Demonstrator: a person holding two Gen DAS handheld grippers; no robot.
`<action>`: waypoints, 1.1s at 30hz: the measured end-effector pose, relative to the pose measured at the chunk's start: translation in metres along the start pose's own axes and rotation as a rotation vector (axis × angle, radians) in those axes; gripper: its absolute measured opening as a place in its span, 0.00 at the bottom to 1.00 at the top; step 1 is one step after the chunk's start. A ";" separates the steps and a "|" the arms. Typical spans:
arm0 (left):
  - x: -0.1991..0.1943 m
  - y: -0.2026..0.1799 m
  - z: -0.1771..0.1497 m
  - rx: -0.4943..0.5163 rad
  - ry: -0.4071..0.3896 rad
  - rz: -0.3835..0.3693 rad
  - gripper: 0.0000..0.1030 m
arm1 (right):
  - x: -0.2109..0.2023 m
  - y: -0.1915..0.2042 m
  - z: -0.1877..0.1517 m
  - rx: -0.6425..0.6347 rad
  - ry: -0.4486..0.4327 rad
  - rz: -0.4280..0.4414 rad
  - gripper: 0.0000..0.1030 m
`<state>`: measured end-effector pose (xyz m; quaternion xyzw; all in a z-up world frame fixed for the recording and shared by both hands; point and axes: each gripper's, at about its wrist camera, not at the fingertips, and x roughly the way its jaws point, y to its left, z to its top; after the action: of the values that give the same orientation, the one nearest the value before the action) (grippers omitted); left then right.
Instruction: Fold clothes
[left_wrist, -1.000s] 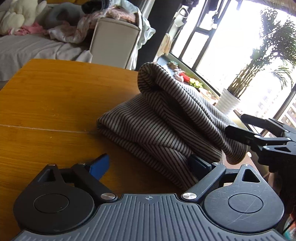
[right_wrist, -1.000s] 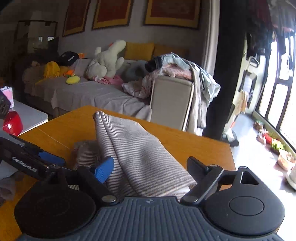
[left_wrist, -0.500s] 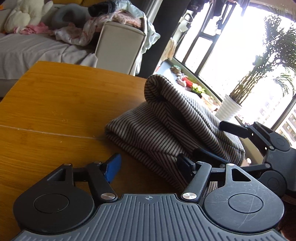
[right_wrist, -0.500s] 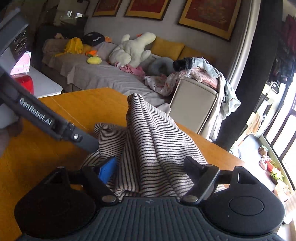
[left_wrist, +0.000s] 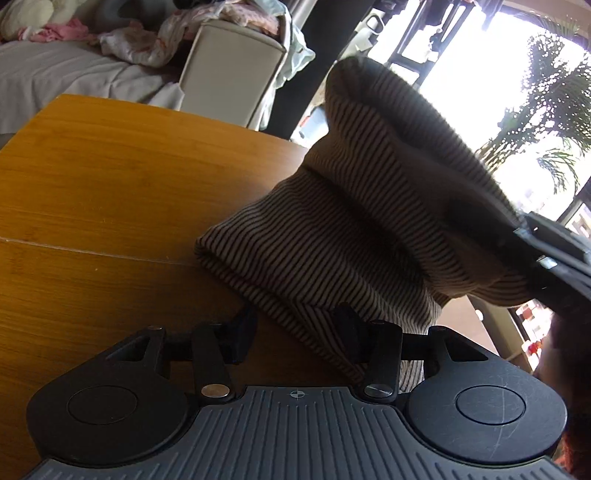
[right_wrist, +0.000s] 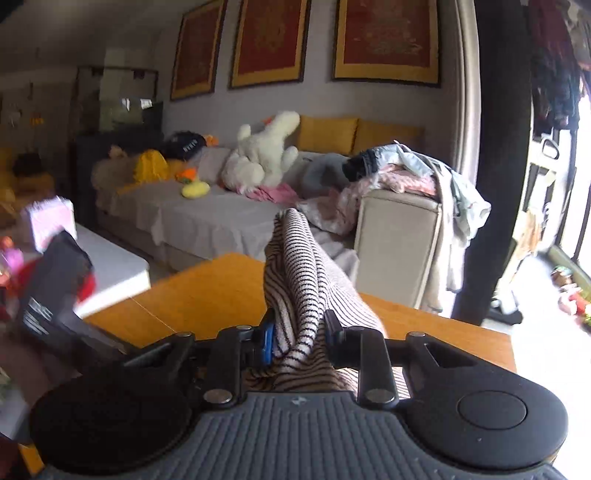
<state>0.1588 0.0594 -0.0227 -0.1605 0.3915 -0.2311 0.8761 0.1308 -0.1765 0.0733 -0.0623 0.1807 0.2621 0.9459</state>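
Observation:
A brown-and-cream striped garment (left_wrist: 369, 221) lies folded on the wooden table (left_wrist: 110, 184). My left gripper (left_wrist: 297, 332) is shut on its near lower edge, low over the tabletop. In the right wrist view the same striped garment (right_wrist: 295, 266) rises as a bunched ridge between the jaws of my right gripper (right_wrist: 300, 336), which are closing with the pads pressed on the cloth. That right gripper (left_wrist: 546, 258) shows at the right of the left wrist view, holding the upper fold lifted off the pile. The left gripper's body (right_wrist: 55, 306) is a blur at the left.
Beyond the table stands a grey sofa (right_wrist: 207, 218) with a white plush toy (right_wrist: 262, 155) and loose clothes. A beige armrest (right_wrist: 395, 236) piled with garments is behind the far table edge. A white low table (right_wrist: 110, 266) is left, a potted palm (left_wrist: 546, 122) by the window.
Both grippers' jaws have narrowed onto the striped garment. The right gripper has risen and lifted the upper fold into a tall ridge. The left gripper stayed low at the near edge.

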 end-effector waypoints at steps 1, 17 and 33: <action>0.001 0.000 0.000 -0.003 -0.001 -0.005 0.50 | -0.001 0.000 0.002 0.035 0.009 0.048 0.24; -0.041 0.012 0.014 -0.029 -0.099 0.032 0.53 | 0.036 0.052 -0.068 -0.285 0.160 -0.054 0.35; -0.026 -0.034 0.056 0.018 -0.107 -0.073 0.51 | 0.033 0.069 -0.072 -0.384 0.146 -0.070 0.48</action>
<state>0.1765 0.0500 0.0455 -0.1790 0.3357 -0.2576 0.8882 0.0994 -0.1167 -0.0071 -0.2666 0.1931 0.2534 0.9096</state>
